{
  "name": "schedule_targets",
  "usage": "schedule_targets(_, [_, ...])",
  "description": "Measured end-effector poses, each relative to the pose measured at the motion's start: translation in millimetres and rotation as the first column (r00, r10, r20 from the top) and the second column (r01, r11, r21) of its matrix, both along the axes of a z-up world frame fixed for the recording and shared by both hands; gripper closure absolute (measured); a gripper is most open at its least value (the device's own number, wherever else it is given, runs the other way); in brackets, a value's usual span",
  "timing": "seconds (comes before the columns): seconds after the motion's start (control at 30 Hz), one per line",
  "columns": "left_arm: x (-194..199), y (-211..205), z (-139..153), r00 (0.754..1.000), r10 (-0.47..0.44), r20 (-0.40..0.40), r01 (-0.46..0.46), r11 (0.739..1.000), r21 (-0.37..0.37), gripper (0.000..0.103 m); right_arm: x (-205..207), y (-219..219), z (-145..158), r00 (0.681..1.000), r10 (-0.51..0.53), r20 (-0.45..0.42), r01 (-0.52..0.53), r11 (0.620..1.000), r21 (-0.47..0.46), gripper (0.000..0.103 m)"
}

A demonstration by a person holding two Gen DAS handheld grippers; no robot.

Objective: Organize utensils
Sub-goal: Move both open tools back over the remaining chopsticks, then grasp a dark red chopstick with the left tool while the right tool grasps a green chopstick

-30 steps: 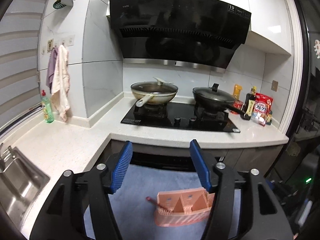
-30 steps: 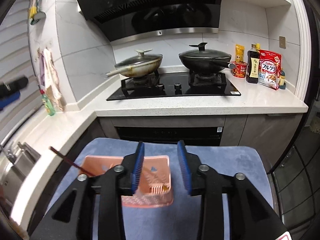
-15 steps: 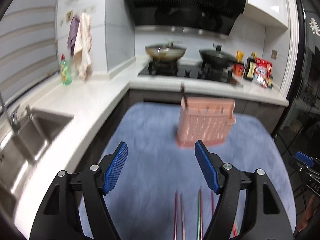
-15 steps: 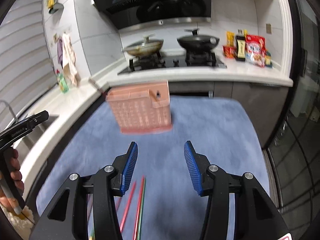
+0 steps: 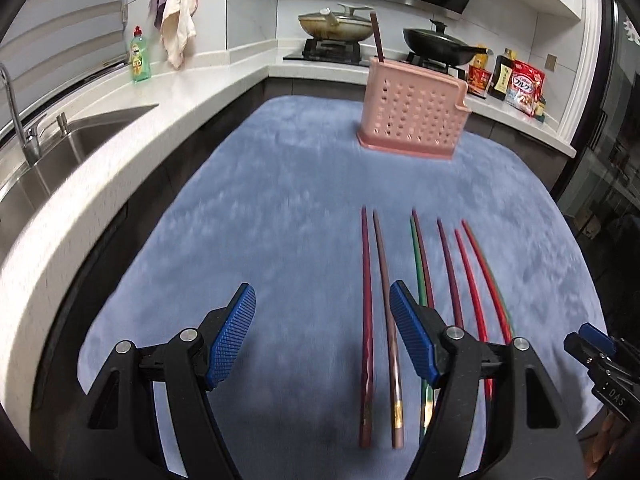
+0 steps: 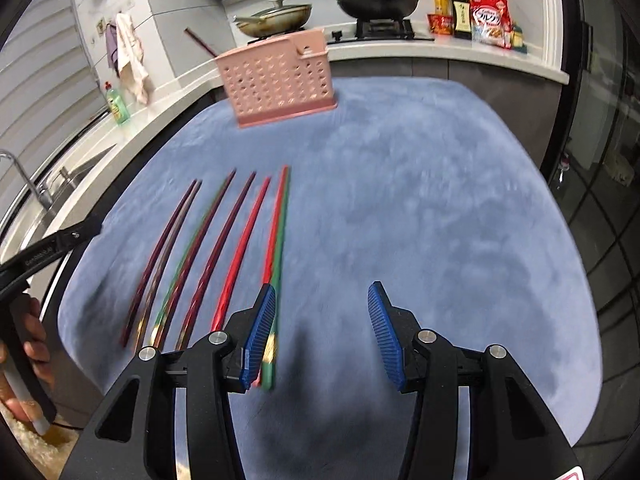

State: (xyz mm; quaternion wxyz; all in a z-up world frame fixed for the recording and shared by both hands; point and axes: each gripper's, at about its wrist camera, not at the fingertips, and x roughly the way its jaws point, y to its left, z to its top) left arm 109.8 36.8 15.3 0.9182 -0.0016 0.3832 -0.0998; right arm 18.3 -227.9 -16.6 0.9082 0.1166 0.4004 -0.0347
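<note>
chopsticks (image 5: 378, 280) lie loose in a row on the blue mat (image 5: 260, 220), and almost all of the sorting looks still to do: only one dark chopstick (image 5: 376, 36) stands in the pink holder (image 5: 412, 120), which sits upright far ahead of both sets of jaws. i count about eight sticks on the mat, though blur makes the count unsure.

the left gripper (image 5: 322, 336) hangs with its jaws apart and nothing between the pads; the two leftmost sticks run just inside its right pad, the others pass under or beyond that finger. the right gripper (image 6: 322, 334) is likewise parted and holds nothing; the red and green pair lies beneath its left pad, and bare mat lies between its jaws.

the sticks lie close together, so i judge that picking one cleanly may disturb its neighbour. counter, sink (image 5: 48, 160), soap bottle (image 5: 140, 56), two pans (image 6: 276, 20) and food packets (image 6: 488, 20) sit well beyond the holder and block nothing.
</note>
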Motion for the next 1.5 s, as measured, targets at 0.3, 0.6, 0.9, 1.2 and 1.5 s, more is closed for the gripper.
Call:
schedule_targets(0.3, [-23.3, -0.4, -25.1, 0.999, -0.019, -0.051, 0.019, 1.000, 0.011, 0.037, -15.3, 28.2, -24.3, 0.998, 0.045, -0.037, -0.047, 0.997, -0.059, 0.064])
schedule_targets(0.6, [-31.8, -3.0, -42.9, 0.995, -0.029, -0.098, 0.030, 0.999, 0.016, 0.037, -14.8, 36.4, -35.5, 0.996, 0.063, -0.068, -0.067, 0.996, -0.058, 0.077])
schedule_targets(0.9, [-31.8, -7.1, -53.3, 0.992, -0.038, -0.124, 0.041, 0.999, 0.023, 0.037, -11.7, 35.1, -39.0, 0.996, 0.059, -0.067, -0.063, 0.997, -0.052, 0.077])
schedule_targets(1.2, [-27.0, -5.9, -63.3, 0.989, -0.017, -0.149, 0.022, 0.999, 0.028, 0.040, -2.9, 36.4, -44.7, 0.996, 0.058, -0.071, -0.062, 0.996, -0.060, 0.084])
schedule_targets(1.5, [-29.7, -8.8, -63.3, 0.988, -0.045, -0.147, 0.051, 0.998, 0.035, 0.067, -2.5, 33.5, -44.8, 0.996, 0.051, -0.068, -0.055, 0.997, -0.058, 0.096])
